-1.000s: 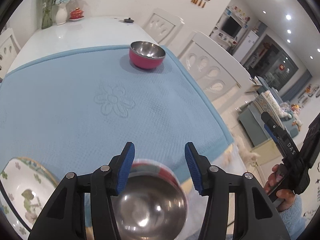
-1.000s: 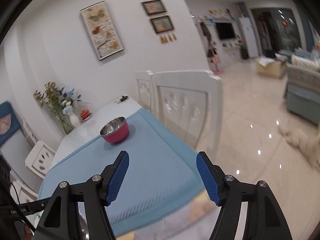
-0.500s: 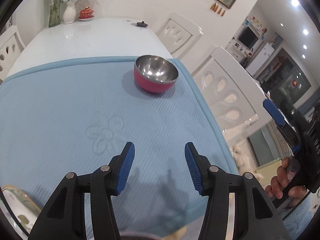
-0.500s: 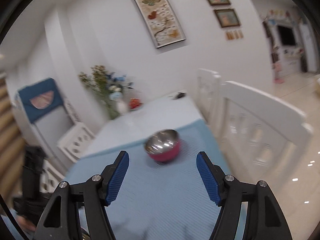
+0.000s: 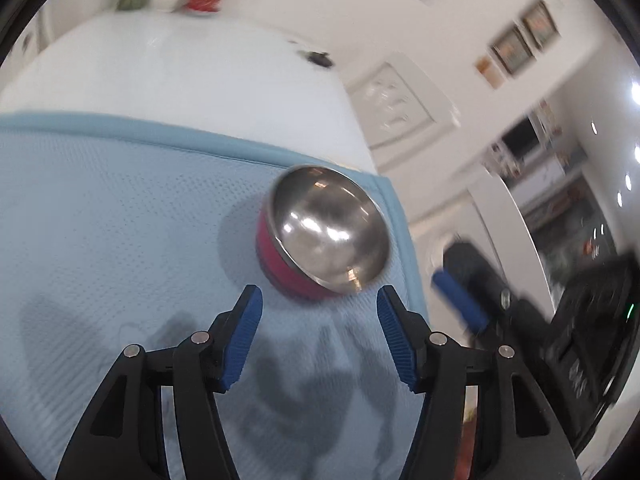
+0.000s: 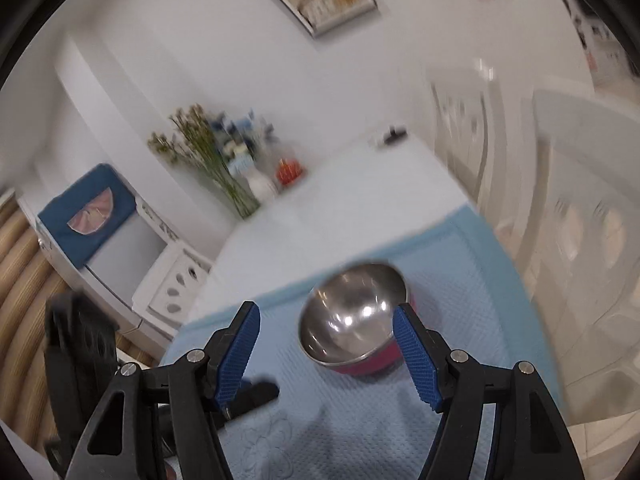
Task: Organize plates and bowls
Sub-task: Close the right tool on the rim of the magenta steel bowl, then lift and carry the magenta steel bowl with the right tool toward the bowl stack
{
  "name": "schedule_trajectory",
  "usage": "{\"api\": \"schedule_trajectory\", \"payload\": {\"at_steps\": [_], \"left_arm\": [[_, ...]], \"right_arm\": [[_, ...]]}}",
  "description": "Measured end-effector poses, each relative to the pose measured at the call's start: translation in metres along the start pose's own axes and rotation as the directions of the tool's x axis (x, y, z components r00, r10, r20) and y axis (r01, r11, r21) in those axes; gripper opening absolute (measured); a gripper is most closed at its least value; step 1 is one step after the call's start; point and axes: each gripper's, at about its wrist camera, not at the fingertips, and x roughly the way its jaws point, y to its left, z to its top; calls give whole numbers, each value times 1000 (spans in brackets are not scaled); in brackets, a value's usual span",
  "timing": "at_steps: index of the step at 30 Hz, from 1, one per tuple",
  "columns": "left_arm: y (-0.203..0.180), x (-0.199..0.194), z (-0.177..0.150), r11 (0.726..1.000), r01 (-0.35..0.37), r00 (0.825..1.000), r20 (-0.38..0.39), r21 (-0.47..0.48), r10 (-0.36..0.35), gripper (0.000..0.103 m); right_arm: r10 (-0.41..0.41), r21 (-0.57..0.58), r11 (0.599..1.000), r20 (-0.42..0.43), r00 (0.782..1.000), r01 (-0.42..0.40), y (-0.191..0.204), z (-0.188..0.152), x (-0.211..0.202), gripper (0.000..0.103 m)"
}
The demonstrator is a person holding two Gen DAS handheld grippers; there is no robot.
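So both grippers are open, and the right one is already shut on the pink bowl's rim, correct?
Not quite. The right gripper is open too: in the right wrist view its fingers straddle the bowl without closing on it. The left gripper is open, just short of the bowl on the blue mat.

The bowl [image 5: 326, 232] is pink outside and mirror-bright steel inside, the cloth [image 5: 120, 216] pale blue with a fine dotted weave – both grippers' pads [image 6: 240, 356] ribbed blue on black.
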Motion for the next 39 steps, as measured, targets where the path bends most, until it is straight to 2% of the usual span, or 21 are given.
{"api": "schedule_trajectory", "payload": {"at_steps": [2, 4, 9, 15, 17, 19, 20, 21, 22, 23, 25, 29, 33, 39], "left_arm": [[3, 11, 5, 999, -34, 999, 5, 17, 34, 55], [6, 25, 11, 998, -61, 998, 3, 29, 61, 55], [30, 56, 15, 996, -64, 996, -62, -64, 60, 54], [33, 71, 9, 996, -48, 997, -70, -70, 43, 53], [33, 75, 9, 998, -43, 996, -76, -52, 39, 47], [29, 77, 6, 1000, -23, 995, -98, -18, 21, 29], [27, 77, 5, 1000, -17, 993, -114, -4, 16, 26], [25, 78, 3, 1000, -17, 992, -125, 17, 19, 24], [22, 76, 1, 999, -26, 992, -123, 43, 31, 24], [18, 73, -1, 997, -32, 992, -119, 66, 40, 24], [15, 67, -2, 996, -28, 992, -117, 83, 37, 24], [11, 51, 0, 998, 16, 992, -122, 66, -8, 24], [-2, 33, 0, 994, 4, 995, -95, 109, 6, 24], [-15, 7, -1, 991, 5, 997, -71, 130, 4, 24]], "right_arm": [[40, 82, 996, -15, 999, -38, -16, -5, 20, 68], [37, 111, 993, -24, 999, -34, -25, -10, 34, 68], [-16, 160, 987, -66, 998, 27, -46, -25, 70, 68], [-27, 223, 974, -98, 995, 48, -67, -40, 90, 68], [-22, 241, 970, -86, 996, 42, -71, -43, 90, 68], [-12, 246, 969, -64, 998, 28, -73, -45, 86, 68], [-10, 240, 970, -67, 998, 26, -73, -44, 86, 67], [-7, 237, 971, -73, 997, 24, -73, -44, 86, 61], [-4, 235, 972, -79, 997, 23, -73, -45, 86, 39], [12, 237, 972, -102, 995, 13, -72, -45, 88, 33], [-35, 224, 972, -151, 988, 69, -73, -47, 91, 25], [-31, 262, 962, -148, 988, 70, -78, -46, 86, 22], [-7, 300, 953, -148, 989, 52, -77, -44, 77, 21], [-27, 235, 970, -124, 992, 56, -53, -32, 50, 21]]}}
